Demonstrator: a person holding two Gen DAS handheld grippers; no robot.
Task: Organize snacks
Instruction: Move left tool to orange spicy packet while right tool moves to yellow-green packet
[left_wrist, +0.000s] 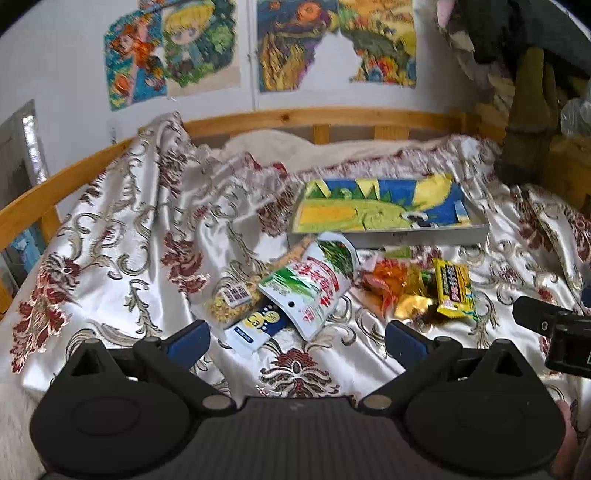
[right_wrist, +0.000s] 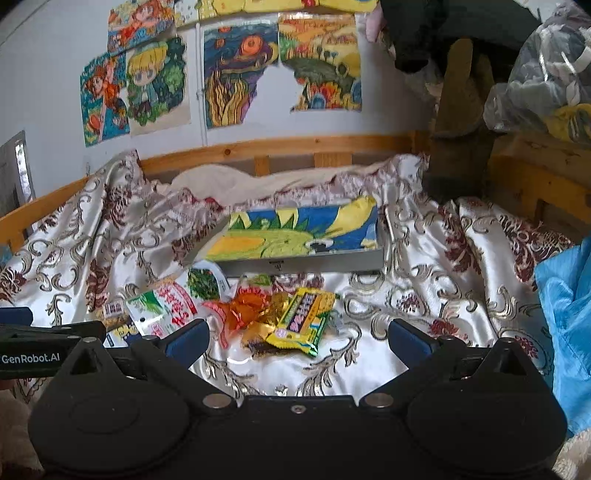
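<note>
- We hold the left gripper (left_wrist: 297, 338) above the patterned bedspread (left_wrist: 122, 229), jaws spread wide and holding nothing; it faces the left-hand cluster of snacks.
- We hold the right gripper (right_wrist: 299, 338) in the same state: jaws wide apart, empty, aimed at the right-hand cluster. This split suggests one cluster per gripper.
- Left cluster: a white-and-green pouch (left_wrist: 314, 284) lies on top, overlapping a clear bag of yellow pieces (left_wrist: 229, 302) and a blue-and-white packet (left_wrist: 255, 328). We judge the pouch must come off first.
- Right cluster: a yellow wrapped bar (right_wrist: 303, 321) rests tilted against an orange cellophane packet (right_wrist: 243, 310) and a gold foil wrapper (right_wrist: 275, 306).
- Container: a shallow tray (right_wrist: 306, 264) with a colourful printed base sits just behind both clusters, near the wooden bed rail (right_wrist: 280, 146). No snacks are in it, so we judge that sorting has not begun.
- Caution: the fabric is soft and creased, so flat packets may slide or drag cloth into the jaws.
</note>
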